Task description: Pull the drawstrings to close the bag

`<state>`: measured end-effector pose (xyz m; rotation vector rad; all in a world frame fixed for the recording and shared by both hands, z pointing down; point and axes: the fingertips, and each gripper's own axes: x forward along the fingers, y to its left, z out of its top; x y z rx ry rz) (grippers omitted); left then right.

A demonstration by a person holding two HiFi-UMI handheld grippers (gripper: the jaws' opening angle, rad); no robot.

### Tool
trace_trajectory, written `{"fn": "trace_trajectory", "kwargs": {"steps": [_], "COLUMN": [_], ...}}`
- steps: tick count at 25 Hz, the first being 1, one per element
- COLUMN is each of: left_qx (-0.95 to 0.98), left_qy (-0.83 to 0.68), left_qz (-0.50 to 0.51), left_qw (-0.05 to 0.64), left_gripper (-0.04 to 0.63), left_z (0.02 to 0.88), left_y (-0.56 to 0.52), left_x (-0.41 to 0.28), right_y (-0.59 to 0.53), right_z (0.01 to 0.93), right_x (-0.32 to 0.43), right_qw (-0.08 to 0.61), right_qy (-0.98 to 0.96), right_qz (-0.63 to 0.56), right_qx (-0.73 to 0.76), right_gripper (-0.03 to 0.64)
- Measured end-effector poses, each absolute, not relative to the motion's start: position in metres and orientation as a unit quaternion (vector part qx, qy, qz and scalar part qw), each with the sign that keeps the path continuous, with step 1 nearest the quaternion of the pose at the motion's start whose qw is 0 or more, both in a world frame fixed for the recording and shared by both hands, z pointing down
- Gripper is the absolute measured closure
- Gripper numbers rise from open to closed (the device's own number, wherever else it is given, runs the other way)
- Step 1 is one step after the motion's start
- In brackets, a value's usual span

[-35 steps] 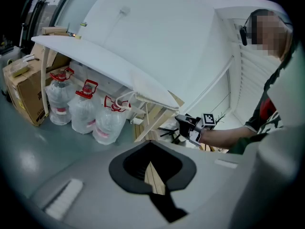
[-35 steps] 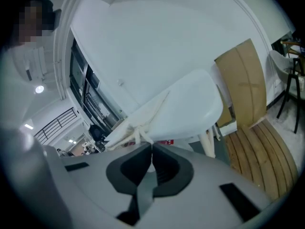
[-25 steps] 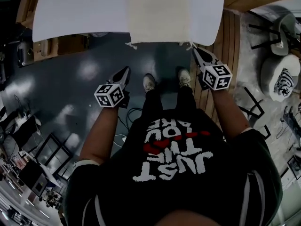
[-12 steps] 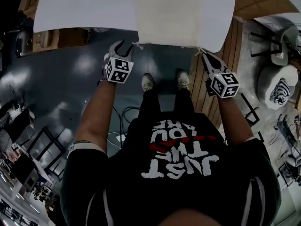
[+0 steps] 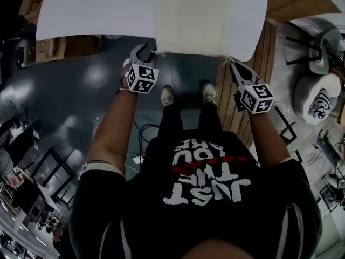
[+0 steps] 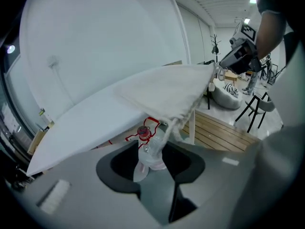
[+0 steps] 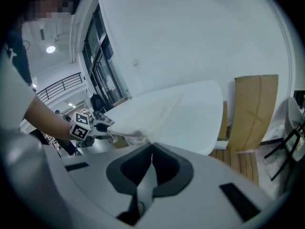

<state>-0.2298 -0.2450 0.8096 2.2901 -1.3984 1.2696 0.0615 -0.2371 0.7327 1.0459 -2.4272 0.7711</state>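
Observation:
A flat cream drawstring bag (image 5: 191, 18) lies on the white table (image 5: 91, 9), its mouth at the near edge. My left gripper (image 5: 144, 48) is at the bag's left corner. Its jaws have just been opening and now stand open around the left drawstring (image 5: 156, 52) without pressing on it. In the left gripper view that drawstring (image 6: 175, 124) dangles from the bag (image 6: 167, 92) just ahead of the jaws. My right gripper (image 5: 229, 62) is shut on the right drawstring (image 5: 225, 58) at the bag's right corner, and the cloth (image 7: 143, 116) meets its tips (image 7: 151, 144).
Cardboard boxes (image 5: 64, 46) stand under the table at the left. A strip of wooden floor (image 5: 267, 42), black stool legs (image 5: 302, 42) and a round white seat (image 5: 321, 90) are to the right. The person's shoes (image 5: 170, 96) are just before the table edge.
The left gripper has risen from beside the legs to the bag's left corner, rolled over, and gone from shut to open. The right gripper has stayed at the right corner.

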Motion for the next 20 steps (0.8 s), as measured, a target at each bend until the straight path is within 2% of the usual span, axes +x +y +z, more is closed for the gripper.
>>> {"fn": "trace_trajectory", "kwargs": {"steps": [8,11,20], "left_qx": [0.782,0.777,0.749], "left_qy": [-0.499,-0.523,-0.563], "left_qz": [0.355,0.325,0.315], "left_qw": [0.112,0.133,0.152], "left_gripper": [0.446,0.577,0.581], "left_z": [0.795,0.792,0.766], "left_y": [-0.250,-0.252,-0.251], "left_x": [-0.214,-0.215,-0.246], "right_y": [-0.238,-0.239,-0.246], "right_z": [0.732,0.730,0.718], "right_x": [0.061,0.064,0.068], "right_qw": [0.185,0.181,0.207], "right_qy": [-0.865,-0.865,-0.857], "right_qz": [0.281,0.282,0.238], "right_qx": [0.372,0.374,0.407], "right_gripper": [0.604,0.604,0.604]}}
